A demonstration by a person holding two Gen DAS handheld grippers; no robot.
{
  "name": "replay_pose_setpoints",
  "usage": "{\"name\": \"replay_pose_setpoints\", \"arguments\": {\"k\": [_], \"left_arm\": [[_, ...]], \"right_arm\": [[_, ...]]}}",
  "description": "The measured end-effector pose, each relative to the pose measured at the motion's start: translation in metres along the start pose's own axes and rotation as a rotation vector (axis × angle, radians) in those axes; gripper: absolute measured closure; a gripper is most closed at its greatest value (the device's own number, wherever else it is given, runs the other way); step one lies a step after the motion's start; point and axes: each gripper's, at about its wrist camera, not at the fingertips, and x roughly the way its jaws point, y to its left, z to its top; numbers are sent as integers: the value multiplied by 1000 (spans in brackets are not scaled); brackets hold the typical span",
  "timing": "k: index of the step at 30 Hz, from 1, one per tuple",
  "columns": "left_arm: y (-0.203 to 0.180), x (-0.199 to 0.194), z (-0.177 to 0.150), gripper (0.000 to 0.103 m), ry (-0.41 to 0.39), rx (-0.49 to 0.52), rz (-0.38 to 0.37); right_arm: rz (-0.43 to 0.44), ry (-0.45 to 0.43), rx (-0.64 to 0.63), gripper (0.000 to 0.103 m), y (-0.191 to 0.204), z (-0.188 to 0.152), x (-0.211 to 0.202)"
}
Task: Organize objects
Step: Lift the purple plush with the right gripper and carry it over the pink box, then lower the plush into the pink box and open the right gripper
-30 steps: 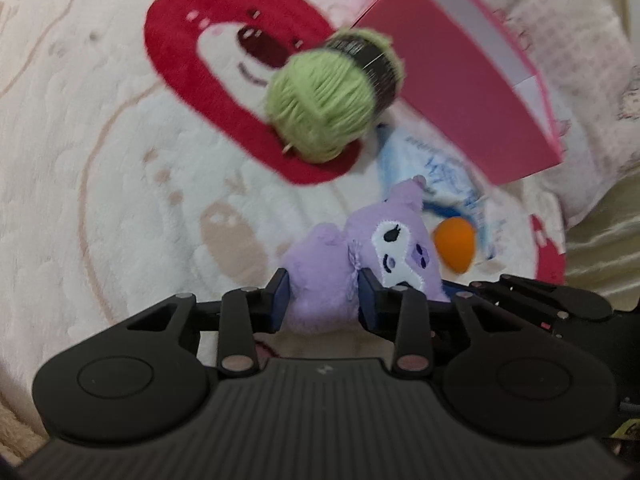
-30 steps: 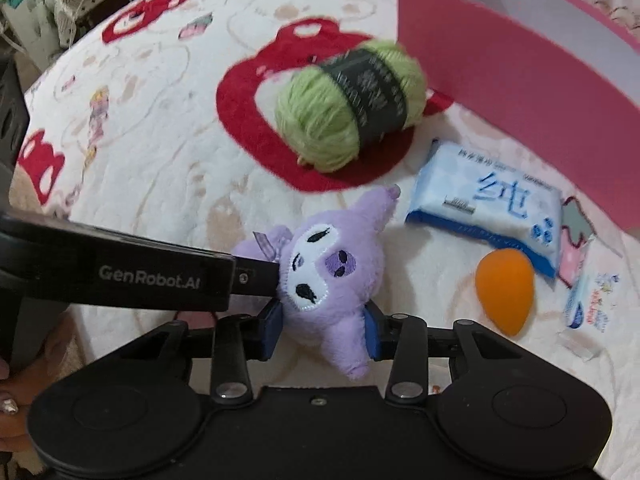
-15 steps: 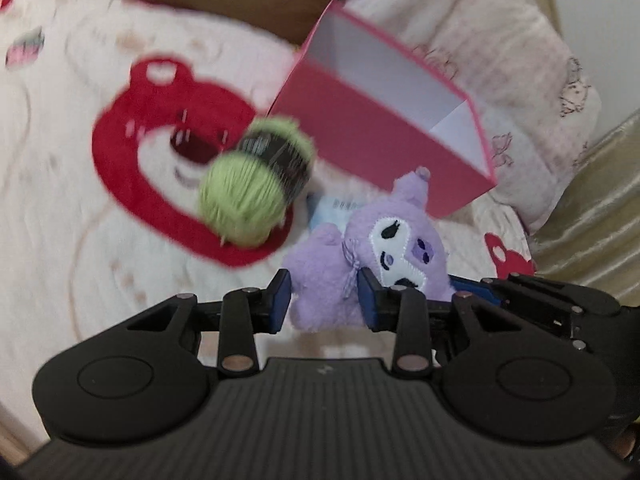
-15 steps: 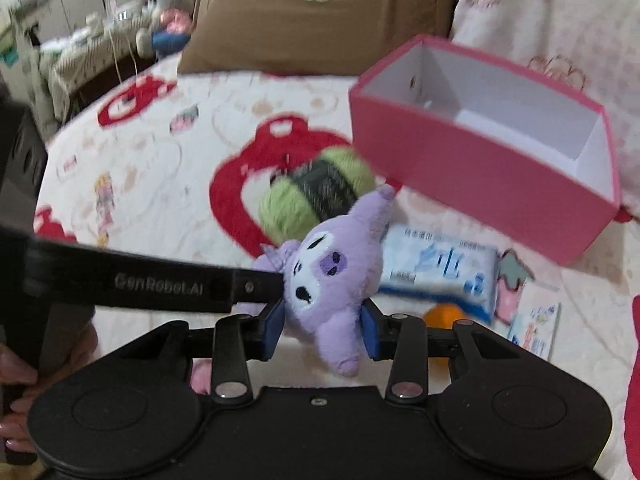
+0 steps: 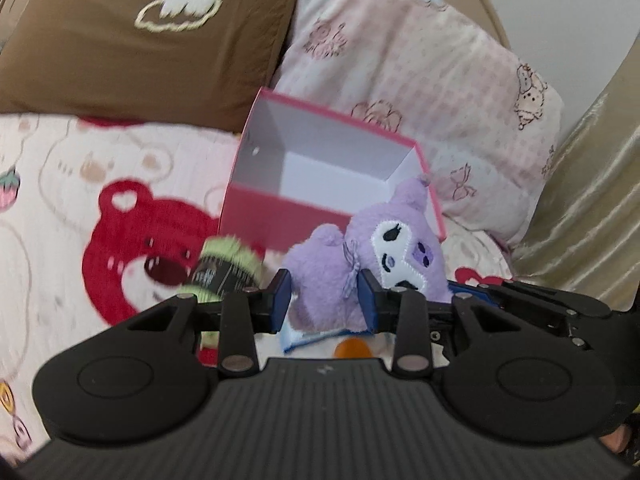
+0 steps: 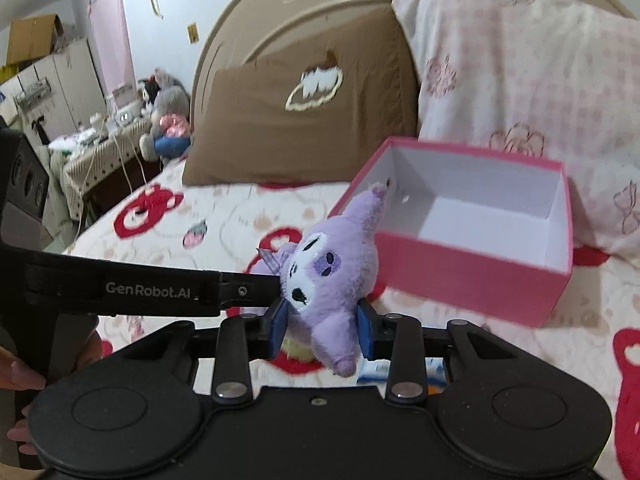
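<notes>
A purple plush toy (image 5: pixel 360 264) with a white face is gripped by both grippers and held up above the bed. My left gripper (image 5: pixel 324 304) is shut on its body. My right gripper (image 6: pixel 322 332) is shut on the same plush toy (image 6: pixel 332 276). The left gripper's arm (image 6: pixel 140 292) reaches in from the left in the right wrist view. An open pink box (image 5: pixel 336 168) with a white inside stands just beyond the toy; it also shows in the right wrist view (image 6: pixel 472 272), to the right.
A green yarn ball (image 5: pixel 224 268) with a dark band lies on the bear-print blanket (image 5: pixel 80 220). A blue tissue pack (image 5: pixel 304 338) and an orange sponge (image 5: pixel 352 348) lie below the toy. A brown pillow (image 5: pixel 140 40) and a pink pillow (image 5: pixel 420 72) lean behind the box.
Both grippers have lifted the plush toy off the blanket and tilted up; the pink box's open inside and the pillows have come into view.
</notes>
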Motion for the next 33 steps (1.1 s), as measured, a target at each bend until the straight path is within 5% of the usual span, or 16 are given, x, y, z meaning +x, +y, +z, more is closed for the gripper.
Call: {"name": "replay_pose_setpoints", "arguments": {"k": [16,33], "left_arm": [[-17,69,109,69,12,-8,2],[4,191,123,69,141,-64,51]], "right_arm": [[22,-16,129,63,-68,99,34],[19,30,241,63,-139,88,127]]}}
